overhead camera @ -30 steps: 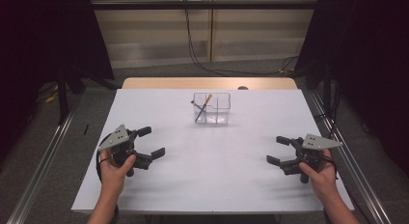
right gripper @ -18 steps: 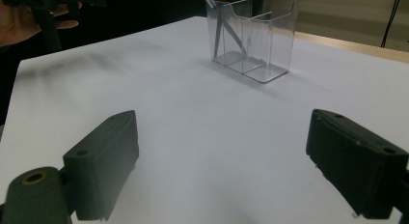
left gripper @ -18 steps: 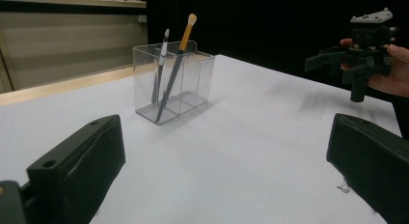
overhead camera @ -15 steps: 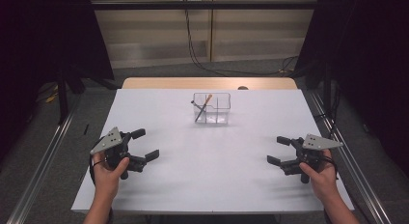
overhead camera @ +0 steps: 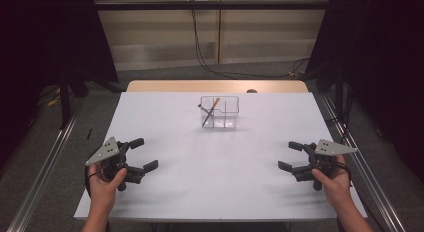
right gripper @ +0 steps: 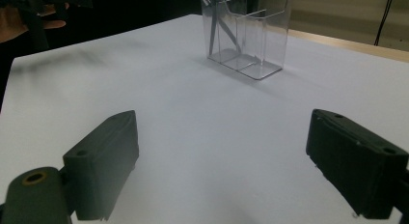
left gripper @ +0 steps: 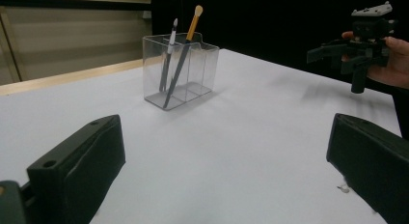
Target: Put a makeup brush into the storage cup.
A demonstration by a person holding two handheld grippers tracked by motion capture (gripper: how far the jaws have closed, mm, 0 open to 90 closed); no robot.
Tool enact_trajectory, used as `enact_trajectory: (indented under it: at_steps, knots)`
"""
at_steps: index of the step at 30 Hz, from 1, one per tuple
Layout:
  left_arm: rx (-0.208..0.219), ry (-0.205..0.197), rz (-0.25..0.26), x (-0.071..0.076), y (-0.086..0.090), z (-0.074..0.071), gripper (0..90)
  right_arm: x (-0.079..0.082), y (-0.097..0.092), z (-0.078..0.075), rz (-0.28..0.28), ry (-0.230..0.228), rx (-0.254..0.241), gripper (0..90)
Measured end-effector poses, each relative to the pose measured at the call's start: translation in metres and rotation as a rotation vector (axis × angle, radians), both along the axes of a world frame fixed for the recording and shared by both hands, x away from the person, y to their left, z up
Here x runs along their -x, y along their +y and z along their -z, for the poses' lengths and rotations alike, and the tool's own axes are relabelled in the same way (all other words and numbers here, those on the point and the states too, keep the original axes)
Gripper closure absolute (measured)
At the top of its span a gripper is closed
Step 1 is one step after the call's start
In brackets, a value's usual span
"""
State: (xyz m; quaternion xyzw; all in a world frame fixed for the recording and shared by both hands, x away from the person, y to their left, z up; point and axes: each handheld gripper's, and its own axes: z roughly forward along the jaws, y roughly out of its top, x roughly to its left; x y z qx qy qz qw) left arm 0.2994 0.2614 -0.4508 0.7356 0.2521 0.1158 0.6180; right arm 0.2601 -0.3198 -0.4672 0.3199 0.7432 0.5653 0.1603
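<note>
A white table point(overhead camera: 215, 177) carries a clear plastic organizer point(overhead camera: 219, 112) near the middle of its far edge, well apart from both grippers. The organizer is divided into compartments; two brushes lean together in the compartment on the left of the high view, one with an orange handle and pale tip point(left gripper: 195, 20) and one with a dark handle and white tip point(left gripper: 170, 45). Their handles cross the compartment at a slant because the walls, not a holder, prop them up, which leaves the tips standing above the rim where a jaw pair could close on them. The other compartments look empty, so a judgement is that the brushes are the items to be handled. The left gripper point(overhead camera: 140, 154) is held by the person's left hand point(overhead camera: 105, 184) just above the near left part of the table, its jaws spread wide with nothing between them. The right gripper point(overhead camera: 291, 156) sits in the right hand point(overhead camera: 334, 184) near the right edge, its jaws likewise spread and empty. Both gripper views look past their own parted jaws toward the organizer, which suggests a ready stance: each tool faces the container from its own side, so either can approach without crossing the other.
</note>
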Motion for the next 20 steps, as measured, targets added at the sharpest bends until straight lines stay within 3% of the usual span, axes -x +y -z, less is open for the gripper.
enact_trajectory:
  at_steps: [2,8,20]
  knots:
    - [0.008,0.014,0.001,0.0011,0.0015,0.0028,0.0,0.0004,-0.0007,0.0,0.001,0.001,0.001,11.4]
    - [-0.02,0.008,0.003,0.0038,0.0006,0.0051,0.0,0.0004,-0.0034,0.0006,0.007,0.001,0.001,11.4]
    - [-0.016,-0.003,-0.001,0.0065,0.0035,0.0045,0.0,-0.0009,-0.0024,0.0012,0.011,0.003,0.008,11.2]
